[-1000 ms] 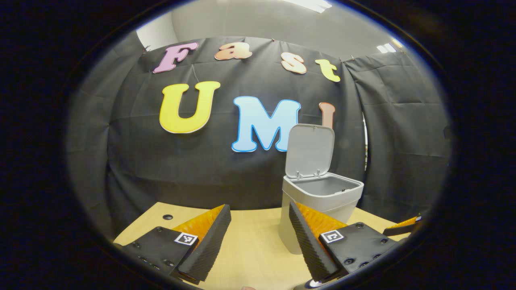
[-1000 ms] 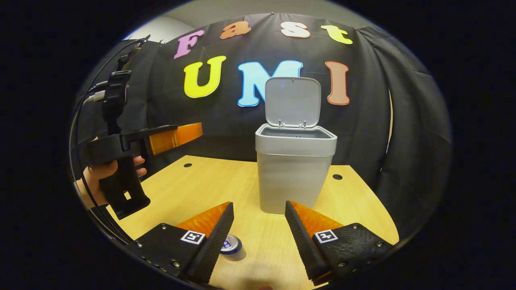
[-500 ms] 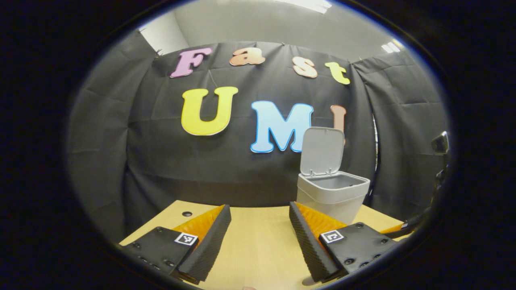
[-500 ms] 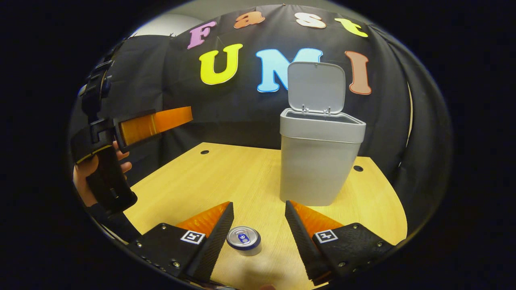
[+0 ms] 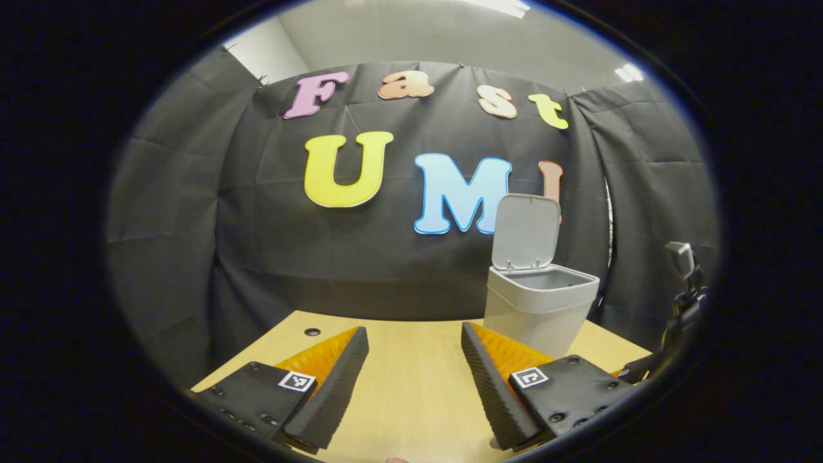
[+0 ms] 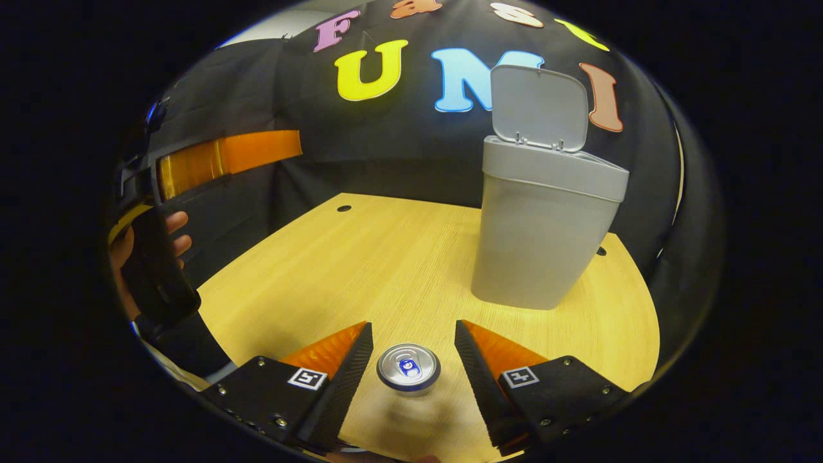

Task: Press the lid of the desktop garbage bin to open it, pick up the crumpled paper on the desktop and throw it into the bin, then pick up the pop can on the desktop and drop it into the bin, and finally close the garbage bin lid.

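The grey desktop bin (image 6: 543,238) stands on the wooden table (image 6: 360,270) with its lid (image 6: 539,106) tipped up and open. In the left gripper view the bin (image 5: 539,308) is at the right, lid (image 5: 526,231) raised. A pop can (image 6: 408,368) stands upright on the table, seen from above, between the spread fingers of my right gripper (image 6: 411,360), which is open and not touching it. My left gripper (image 5: 411,370) is open and holds nothing, above the table's near left part. That left gripper (image 6: 193,164) and the hand (image 6: 170,235) holding it appear at the left of the right gripper view.
Black cloth walls close the booth behind and at both sides. Small round holes (image 6: 344,208) mark the table top near its back edge. The right gripper's body (image 5: 681,289) shows at the right edge of the left gripper view.
My right gripper has dropped and tilted down, bringing the can between its fingers. The left gripper has drawn back leftwards, so the bin looks smaller and farther right.
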### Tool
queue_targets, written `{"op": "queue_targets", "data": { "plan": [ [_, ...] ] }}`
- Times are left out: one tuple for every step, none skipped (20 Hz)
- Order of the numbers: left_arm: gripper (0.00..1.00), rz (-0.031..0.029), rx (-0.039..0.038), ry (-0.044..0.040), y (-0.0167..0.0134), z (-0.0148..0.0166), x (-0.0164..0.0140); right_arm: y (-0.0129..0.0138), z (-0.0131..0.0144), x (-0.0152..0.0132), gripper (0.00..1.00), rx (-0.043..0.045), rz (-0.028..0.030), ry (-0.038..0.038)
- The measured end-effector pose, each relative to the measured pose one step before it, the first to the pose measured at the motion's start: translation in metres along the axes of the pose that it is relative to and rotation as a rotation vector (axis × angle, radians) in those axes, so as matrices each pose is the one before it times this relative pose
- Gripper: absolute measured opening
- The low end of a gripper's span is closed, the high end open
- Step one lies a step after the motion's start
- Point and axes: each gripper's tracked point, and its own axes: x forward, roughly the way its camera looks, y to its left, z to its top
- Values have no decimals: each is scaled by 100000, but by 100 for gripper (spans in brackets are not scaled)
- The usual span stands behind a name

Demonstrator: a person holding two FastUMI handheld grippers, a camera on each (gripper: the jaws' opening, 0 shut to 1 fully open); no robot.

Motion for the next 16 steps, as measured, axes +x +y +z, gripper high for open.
{"op": "queue_targets", "data": {
  "plan": [
    [96, -224, -118, 268, -124, -85, 59, 10, -255, 298, 84, -572, -9, 2051],
    [96, -29, 12, 183, 93, -75, -9, -57, -416, 302, 83, -533, -841, 2052],
    [96, -51, -57, 256, -2, -56, 79, -150, -493, 258, 84, -370, -624, 2461],
    [97, -36, -66, 363, 47, -76, 68, 133, -757, 59, 84, 87, 115, 2349],
    [97, 136, -13, 329, 69, -89, 72, 54, -428, 300, 84, 528, 288, 2483],
    [97, 60, -96, 283, 41, -62, 24, 53, -495, 499, 83, 400, 376, 2495],
    [96, 81, -123, 265, 72, -34, 52, -55, -346, 324, 84, 152, -43, 2205],
    [97, 237, 51, 257, 174, -77, 12, 98, -499, 185, 84, 283, 555, 1960],
    [97, 369, -13, 85, 122, -14, 19, 189, -255, 195, 84, 514, 816, 1463],
    [97, 303, -77, 116, 52, -99, 24, 124, -191, 216, 84, 448, 576, 956],
    [95, 308, -134, 381, 27, -177, -141, -32, -91, 224, 84, 248, 177, 1002],
    [97, 217, -277, 533, 41, -229, -62, 14, -278, 122, 81, 61, 88, 1288],
    [97, -39, -389, 333, -57, -86, -92, -28, -44, 168, 86, 82, 50, 809],
    [96, -129, -235, 425, -148, -133, -35, 49, -163, 107, 86, 96, 62, 689],
    [96, -68, 42, 383, -29, -138, 20, 2, -128, 159, 87, 121, 36, 670],
    [96, 49, 215, 110, -17, -52, -48, 46, -279, 129, 86, 132, 179, 928]
  ]
}}
